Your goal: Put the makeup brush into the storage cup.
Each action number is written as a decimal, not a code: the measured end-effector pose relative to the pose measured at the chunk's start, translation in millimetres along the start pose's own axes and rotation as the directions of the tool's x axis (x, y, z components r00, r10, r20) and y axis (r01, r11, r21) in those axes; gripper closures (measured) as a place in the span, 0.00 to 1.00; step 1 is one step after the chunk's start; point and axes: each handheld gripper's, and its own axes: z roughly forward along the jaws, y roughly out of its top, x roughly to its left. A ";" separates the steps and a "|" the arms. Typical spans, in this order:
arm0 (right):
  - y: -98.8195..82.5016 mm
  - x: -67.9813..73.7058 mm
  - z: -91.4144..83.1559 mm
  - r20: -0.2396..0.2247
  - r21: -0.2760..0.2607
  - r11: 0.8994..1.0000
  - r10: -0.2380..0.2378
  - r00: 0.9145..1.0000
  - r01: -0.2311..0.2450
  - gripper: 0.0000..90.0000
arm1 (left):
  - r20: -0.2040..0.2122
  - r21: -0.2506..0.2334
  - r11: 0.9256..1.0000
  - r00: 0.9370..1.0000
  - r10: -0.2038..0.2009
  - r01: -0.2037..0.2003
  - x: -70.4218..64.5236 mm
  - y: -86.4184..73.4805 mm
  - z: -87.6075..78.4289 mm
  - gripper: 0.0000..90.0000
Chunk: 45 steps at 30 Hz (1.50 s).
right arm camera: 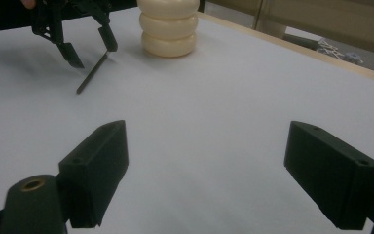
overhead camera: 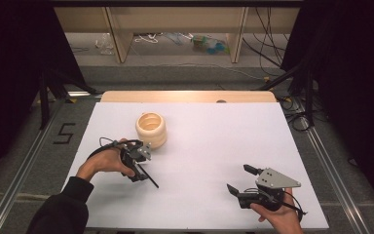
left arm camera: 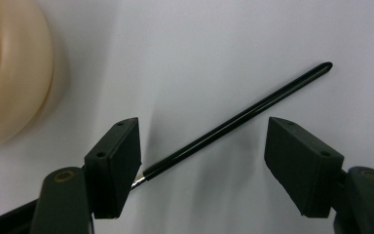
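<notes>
From the high view, the left claw (overhead camera: 140,165) hangs over the near end of a thin black glossy stick (overhead camera: 147,176) that lies flat on the white tabletop (overhead camera: 204,146). The cream ribbed ring-stacked holder (overhead camera: 151,129) stands just beyond this claw and slightly to its right. The likely slip, as I judge it: so slim a rod could roll or skid out as the jaws pinch, or the claw could nudge the holder, which is near.

In the left gripper view, the left claw (left arm camera: 202,161) stands wide apart and holds nothing. The stick (left arm camera: 233,119) runs slantwise between the jaws. Its silver-tipped end sits right against one jaw, while its rounded far end reaches out past the other. Since it lies off-centre, a closing jaw might push that end sideways rather than clamp it. The holder (left arm camera: 9,78) bulges just beside the jaw that the tip meets.

In the right gripper view, the right claw (right arm camera: 207,170) gapes fully open and empty over bare tabletop. The stick (right arm camera: 91,73) and the holder (right arm camera: 168,27) sit well ahead of it, with the left claw (right arm camera: 90,48) straddling the stick's upper end.
</notes>
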 end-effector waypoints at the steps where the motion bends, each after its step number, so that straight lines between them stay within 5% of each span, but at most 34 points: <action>1: 0.2 0.0 -0.5 -0.005 0.006 1.000 0.003 1.000 -0.003 0.19 | 0.008 0.001 1.000 1.000 -0.027 0.027 -2.1 0.0 1.5 0.33; 2: 0.2 0.0 -0.3 -0.005 0.008 1.000 0.002 1.000 -0.002 0.19 | 0.000 0.010 1.000 1.000 -0.001 0.001 -0.1 0.9 2.3 0.34; 8: 0.0 -0.2 -0.1 -0.006 0.013 1.000 0.001 1.000 -0.001 0.19 | 0.009 0.009 1.000 1.000 -0.010 0.010 1.9 -0.7 7.3 0.36; 23: 0.4 0.8 -1.8 -0.005 0.028 1.000 -0.002 1.000 0.002 0.20 | 0.050 0.007 0.997 0.996 -0.076 0.076 6.0 -6.0 5.9 0.45; 32: 0.0 0.8 -0.8 -0.004 0.013 1.000 -0.007 1.000 0.007 0.21 | 0.048 0.005 0.997 0.996 -0.080 0.080 10.4 -13.2 1.2 0.71; 45: 0.6 2.1 -1.8 -0.005 0.038 0.999 -0.015 1.000 0.015 0.21 | 0.038 0.053 0.996 0.997 -0.073 0.071 3.8 -6.5 1.0 0.85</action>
